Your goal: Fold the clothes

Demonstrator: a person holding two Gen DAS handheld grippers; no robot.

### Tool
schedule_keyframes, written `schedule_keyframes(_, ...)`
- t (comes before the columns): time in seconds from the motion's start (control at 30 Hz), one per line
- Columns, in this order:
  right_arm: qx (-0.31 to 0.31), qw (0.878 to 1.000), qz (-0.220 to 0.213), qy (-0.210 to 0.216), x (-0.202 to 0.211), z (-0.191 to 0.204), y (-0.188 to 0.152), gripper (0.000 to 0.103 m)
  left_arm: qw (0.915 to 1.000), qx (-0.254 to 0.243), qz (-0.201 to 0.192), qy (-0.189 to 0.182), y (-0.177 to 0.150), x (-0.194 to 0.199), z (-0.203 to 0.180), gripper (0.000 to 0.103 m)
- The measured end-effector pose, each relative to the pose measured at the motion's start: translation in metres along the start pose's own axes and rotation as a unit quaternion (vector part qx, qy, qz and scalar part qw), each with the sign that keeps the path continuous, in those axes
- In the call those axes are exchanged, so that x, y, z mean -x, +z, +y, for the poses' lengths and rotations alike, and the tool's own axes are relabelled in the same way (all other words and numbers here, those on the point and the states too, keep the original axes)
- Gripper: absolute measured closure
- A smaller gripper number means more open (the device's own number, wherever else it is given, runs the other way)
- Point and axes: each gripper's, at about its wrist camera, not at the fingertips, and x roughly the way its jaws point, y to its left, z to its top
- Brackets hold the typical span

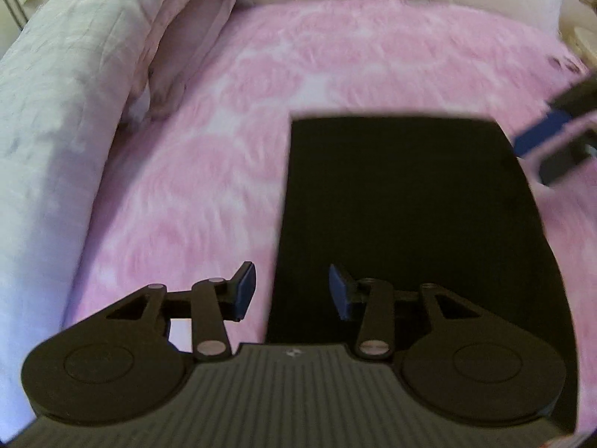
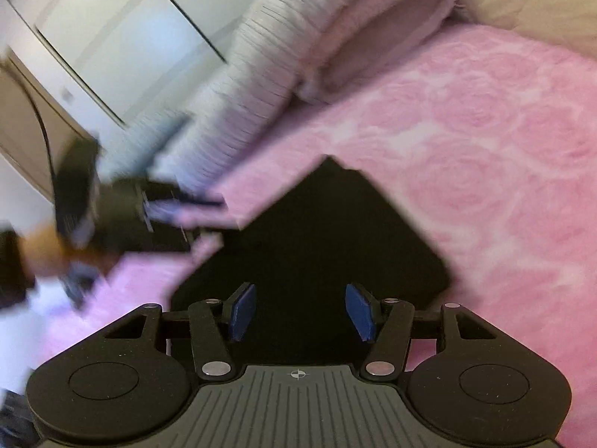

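While one folded black garment (image 1: 410, 224) lies on one pink blanket (image 1: 224, 149), both hand-held grippers (image 1: 292, 291) (image 2: 300, 311) gape empty

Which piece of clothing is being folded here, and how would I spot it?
Look at the bed covered by a fluffy pink blanket with a rose pattern. On it lies a flat black garment, already folded into a neat rectangle. It is the only dark thing on the bed; the pale bedding piled beside it is bulky and rumpled.
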Motion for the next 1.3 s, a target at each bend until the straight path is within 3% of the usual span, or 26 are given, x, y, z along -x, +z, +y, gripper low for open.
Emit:
schedule_keyframes(0.1,0.039,0.999,0.017,0.001,-0.023,0.019,-0.017,0.045,0.9995,-0.015,0.029,0.0,-0.036,-0.002,-0.026,0.065)
schedule_keyframes(0.17,0.114,0.992,0.04,-0.024,-0.044,0.032,-0.038,0.045,0.9987,-0.028,0.043,0.003,-0.058,-0.013,-0.043,0.071)
schedule_keyframes(0.23,0.192,0.978,0.06,-0.052,-0.061,0.043,-0.062,0.045,0.9988,-0.036,0.032,0.013,-0.072,-0.021,-0.052,0.07)
schedule_keyframes(0.33,0.277,0.956,0.054,-0.083,-0.066,0.051,-0.09,0.045,0.9996,-0.017,0.02,0.009,-0.076,-0.019,-0.047,0.069)
schedule_keyframes(0.47,0.289,0.949,0.066,-0.108,-0.064,0.061,-0.094,0.045,0.9995,-0.019,0.02,0.011,-0.086,-0.008,-0.04,0.069)
schedule_keyframes(0.63,0.229,0.957,0.104,-0.146,-0.052,0.062,-0.094,0.045,0.9952,-0.083,0.019,0.047,-0.123,0.029,-0.031,0.069)
schedule_keyframes(0.7,0.145,0.975,0.1,-0.138,-0.039,0.061,-0.092,0.038,0.989,-0.133,0.012,0.063,-0.144,0.044,-0.031,0.064)
schedule_keyframes(0.8,0.034,0.99,0.069,-0.121,-0.025,0.058,-0.098,0.016,0.9677,-0.241,0.007,0.074,-0.173,0.051,-0.043,0.056)
schedule_keyframes(0.9,-0.054,0.99,0.041,-0.12,-0.027,0.052,-0.107,0.015,0.9333,-0.348,-0.008,0.089,-0.19,0.041,-0.059,0.051)
schedule_keyframes(1.03,-0.135,0.986,0.019,-0.101,-0.046,0.04,-0.113,0.015,0.8732,-0.471,-0.043,0.119,-0.205,0.021,-0.075,0.049)
schedule_keyframes(1.13,-0.168,0.98,0.009,-0.102,-0.059,0.037,-0.114,0.015,0.8442,-0.516,-0.066,0.129,-0.209,0.004,-0.068,0.047)
schedule_keyframes(1.23,-0.191,0.974,0.004,-0.119,-0.06,0.038,-0.117,0.015,0.823,-0.546,-0.086,0.13,-0.208,-0.004,-0.057,0.043)
schedule_keyframes(1.3,-0.137,0.979,0.01,-0.149,-0.053,0.059,-0.123,0.015,0.8152,-0.558,-0.094,0.123,-0.206,-0.006,-0.053,0.045)
